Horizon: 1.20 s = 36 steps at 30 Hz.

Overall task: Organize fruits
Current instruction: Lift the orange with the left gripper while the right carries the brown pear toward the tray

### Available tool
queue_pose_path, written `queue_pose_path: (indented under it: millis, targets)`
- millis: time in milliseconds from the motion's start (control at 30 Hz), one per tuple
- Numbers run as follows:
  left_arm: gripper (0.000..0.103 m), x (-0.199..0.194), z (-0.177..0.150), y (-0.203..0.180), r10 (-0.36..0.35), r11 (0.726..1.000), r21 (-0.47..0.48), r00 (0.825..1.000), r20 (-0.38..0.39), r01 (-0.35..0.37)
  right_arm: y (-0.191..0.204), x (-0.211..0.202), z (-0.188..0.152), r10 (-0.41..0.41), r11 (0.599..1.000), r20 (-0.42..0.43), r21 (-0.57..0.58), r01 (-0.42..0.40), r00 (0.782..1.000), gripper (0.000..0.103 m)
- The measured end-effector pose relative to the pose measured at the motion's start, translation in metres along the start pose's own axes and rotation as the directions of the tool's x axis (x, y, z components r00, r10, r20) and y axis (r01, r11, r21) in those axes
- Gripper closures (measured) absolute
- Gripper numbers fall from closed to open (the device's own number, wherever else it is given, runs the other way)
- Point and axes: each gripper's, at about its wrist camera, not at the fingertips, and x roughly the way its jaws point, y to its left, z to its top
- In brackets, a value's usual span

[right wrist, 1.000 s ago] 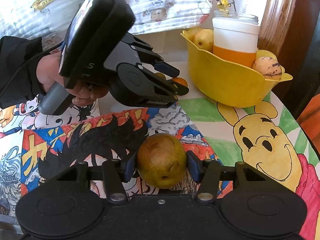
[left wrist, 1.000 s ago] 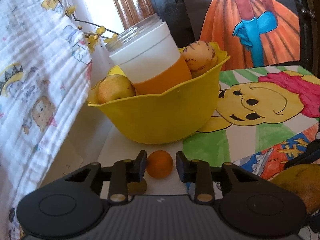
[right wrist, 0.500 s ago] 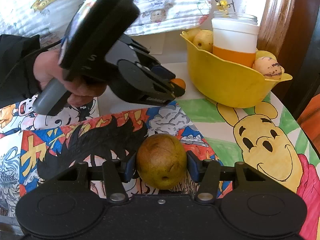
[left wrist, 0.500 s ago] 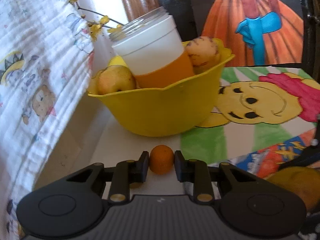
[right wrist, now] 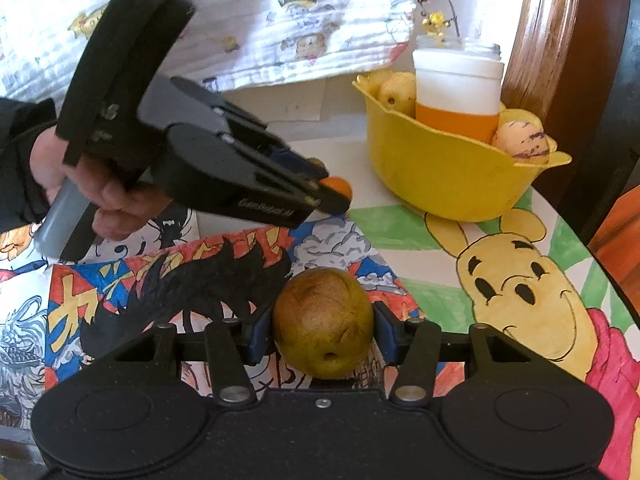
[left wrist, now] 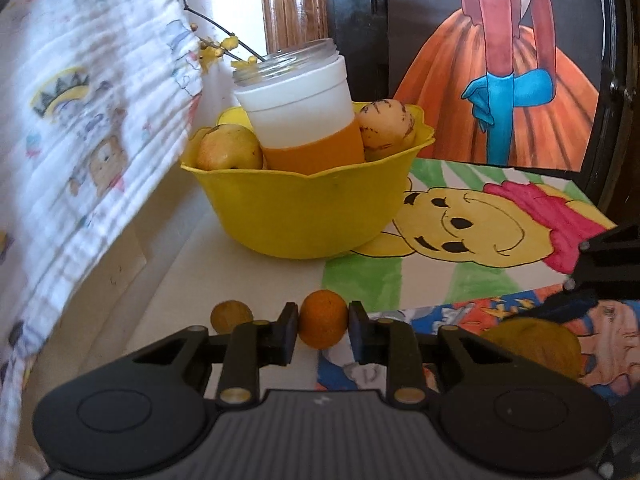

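My left gripper (left wrist: pixel 323 326) is shut on a small orange fruit (left wrist: pixel 323 324) and holds it above the table; the same fruit shows in the right wrist view (right wrist: pixel 338 189). My right gripper (right wrist: pixel 323 336) is shut on a brown-green pear (right wrist: pixel 323 322), which also shows at the lower right of the left wrist view (left wrist: pixel 532 344). A yellow bowl (left wrist: pixel 304 216) ahead holds a yellow pear (left wrist: pixel 228 148), a striped pale fruit (left wrist: pixel 386 130) and a white-and-orange cup (left wrist: pixel 300 120). The bowl also shows in the right wrist view (right wrist: pixel 448 176).
A small brownish fruit (left wrist: pixel 231 315) lies on the table left of my left gripper. A printed white cloth (left wrist: pixel 80 120) hangs at the left. Cartoon drawings (right wrist: pixel 520 292) cover the table. A dark cabinet and painted panel (left wrist: pixel 500 60) stand behind.
My left gripper has closed on the orange fruit and lifted it off the table. The small brownish fruit is now uncovered. The right gripper has kept still with the pear.
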Motion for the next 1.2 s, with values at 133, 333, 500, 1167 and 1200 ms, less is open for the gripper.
queue_pose_path:
  millis: [133,333,500,1167,1200]
  targets:
    - [0.074,-0.016,-0.003,-0.004,-0.023,0.999,-0.041,1.0,0.017,0.023,-0.002,-0.014,0.0,-0.012,1.0,0.01,0.001,0.012,1.0,0.049]
    - [0.074,-0.044,-0.004,-0.014,-0.038,0.995,-0.086,0.998,0.05,0.042,0.003,-0.041,-0.002,-0.035,0.999,0.018,0.0,0.035,0.999,0.049]
    - [0.074,-0.074,-0.01,-0.025,-0.047,0.992,-0.114,0.996,0.073,0.055,0.014,-0.068,-0.008,-0.047,0.999,0.032,0.005,0.047,0.998,0.049]
    - [0.074,-0.212,-0.072,-0.079,-0.058,0.979,-0.184,0.984,0.168,0.089,0.094,-0.186,-0.064,-0.056,0.996,0.139,0.072,0.046,0.989,0.049]
    - [0.074,-0.218,-0.076,-0.081,-0.059,0.979,-0.183,0.983,0.172,0.091,0.099,-0.191,-0.068,-0.056,0.996,0.144,0.077,0.046,0.988,0.049]
